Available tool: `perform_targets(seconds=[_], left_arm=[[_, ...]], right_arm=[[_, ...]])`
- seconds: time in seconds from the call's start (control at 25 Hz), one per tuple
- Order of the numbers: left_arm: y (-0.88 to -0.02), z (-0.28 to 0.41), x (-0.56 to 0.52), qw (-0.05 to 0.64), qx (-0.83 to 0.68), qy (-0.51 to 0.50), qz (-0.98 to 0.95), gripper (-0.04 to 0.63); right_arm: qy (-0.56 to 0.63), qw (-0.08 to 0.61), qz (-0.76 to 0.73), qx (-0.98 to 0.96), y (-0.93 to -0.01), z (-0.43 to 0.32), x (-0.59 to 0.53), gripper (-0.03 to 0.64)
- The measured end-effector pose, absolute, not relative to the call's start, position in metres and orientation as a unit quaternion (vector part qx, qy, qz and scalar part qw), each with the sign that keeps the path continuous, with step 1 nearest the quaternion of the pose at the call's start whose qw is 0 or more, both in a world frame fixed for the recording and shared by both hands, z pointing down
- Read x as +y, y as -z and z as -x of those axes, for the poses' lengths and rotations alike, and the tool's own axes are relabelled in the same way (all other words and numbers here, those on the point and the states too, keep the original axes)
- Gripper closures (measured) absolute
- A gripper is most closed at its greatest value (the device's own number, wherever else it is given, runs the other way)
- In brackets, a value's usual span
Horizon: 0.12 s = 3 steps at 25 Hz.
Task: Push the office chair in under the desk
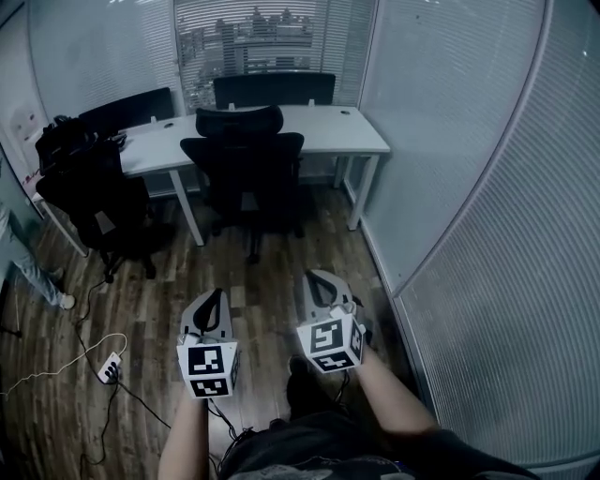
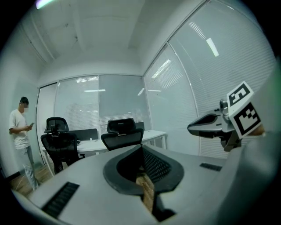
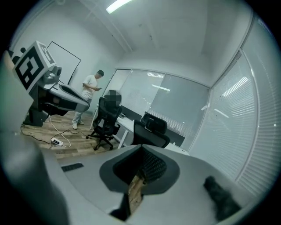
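Both grippers sit closest, down at 6 o'clock: left gripper (image 1: 215,294) and right gripper (image 1: 315,277), smooth grey shells with jaws pinched together and nothing between them. Black mesh-back office chair (image 1: 246,159) with a headrest stands at 12 o'clock, right against the near edge of the white counter (image 1: 347,131). Floor (image 1: 272,281) is dark wood planks, and striped frosted-glass walls close in the small room.

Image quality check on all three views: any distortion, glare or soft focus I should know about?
Head view: dim and bluish, the window the brightest patch, the glass wall bowed by the lens. Left gripper view: heavy fisheye, black corners, bright streaks reflected in that wall, office chair reasonably sharp. Right gripper view: same fisheye, ceiling light flaring, the right gripper itself soft.
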<state>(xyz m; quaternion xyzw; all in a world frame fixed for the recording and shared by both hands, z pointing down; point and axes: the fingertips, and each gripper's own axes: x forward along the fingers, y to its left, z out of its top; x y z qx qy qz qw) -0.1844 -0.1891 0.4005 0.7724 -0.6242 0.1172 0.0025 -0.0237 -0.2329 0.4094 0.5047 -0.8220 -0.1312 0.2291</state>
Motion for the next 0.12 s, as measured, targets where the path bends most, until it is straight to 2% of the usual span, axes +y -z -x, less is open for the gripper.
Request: perform_targets(seconds=[0.12], left_arm=[[-0.405, 0.188, -0.164, 0.012, -0.628, -0.110, -0.771, 0.580]], right_arm=[[0.136, 0.234, -0.500, -0.822, -0.412, 0.026, -0.201, 0.594]])
